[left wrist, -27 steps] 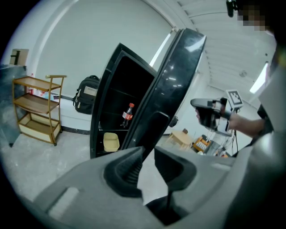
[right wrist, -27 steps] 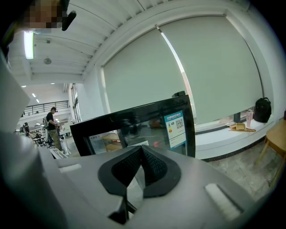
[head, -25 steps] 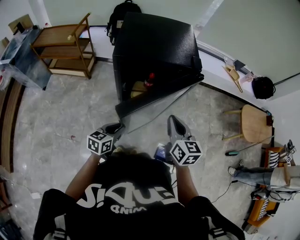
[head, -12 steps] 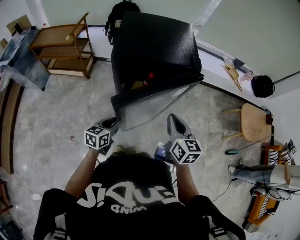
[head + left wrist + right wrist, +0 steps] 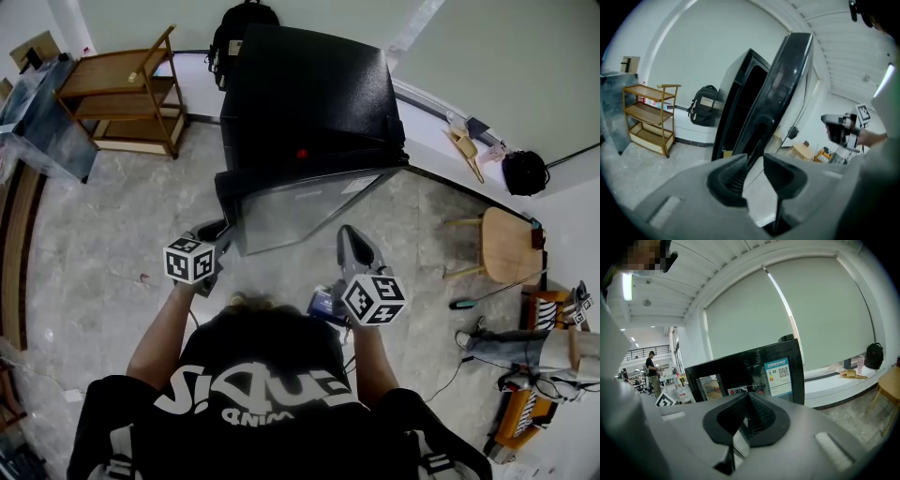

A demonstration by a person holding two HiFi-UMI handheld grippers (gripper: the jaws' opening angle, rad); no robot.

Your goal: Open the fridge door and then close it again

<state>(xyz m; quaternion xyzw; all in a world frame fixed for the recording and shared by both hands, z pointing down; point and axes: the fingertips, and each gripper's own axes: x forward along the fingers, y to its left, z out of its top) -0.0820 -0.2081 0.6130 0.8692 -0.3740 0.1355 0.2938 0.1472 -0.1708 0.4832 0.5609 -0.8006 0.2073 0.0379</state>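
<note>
**A:** Where's the fridge, and how does its door stand?

**B:** The black fridge [image 5: 309,94] is dead ahead of me at twelve o'clock, standing on the floor [image 5: 122,216]. Its glass door [image 5: 300,211] is hinged on the one o'clock side, and the free edge points toward eleven. It's ajar by a narrow wedge, and a red item [image 5: 301,154] shows through the gap. I'd judge the opening done and the closing nearly home.

**A:** And your left tool?

**B:** My left tool [image 5: 216,232] sits at eleven o'clock, just beside that free edge, aimed at the handle recess [image 5: 761,129]. Its jaws stand apart and have just been opening. Nothing is pinched between the pads; the door's edge only lines up beyond the gap. My guess is that a door swinging shut wants a nudge, not a grip.

**A:** The right one?

**B:** My right tool [image 5: 349,244] is at one o'clock, facing the glass but apart from it, with its jaws together on nothing. I think I'm holding it there simply to keep it out of the door's way.

**A:** Anything nearby to mind?

**B:** A wooden shelf [image 5: 131,89] at ten o'clock, a backpack [image 5: 246,23] behind the fridge at twelve, and a wooden stool [image 5: 511,246] at three. All of them are well apart from the door.
</note>
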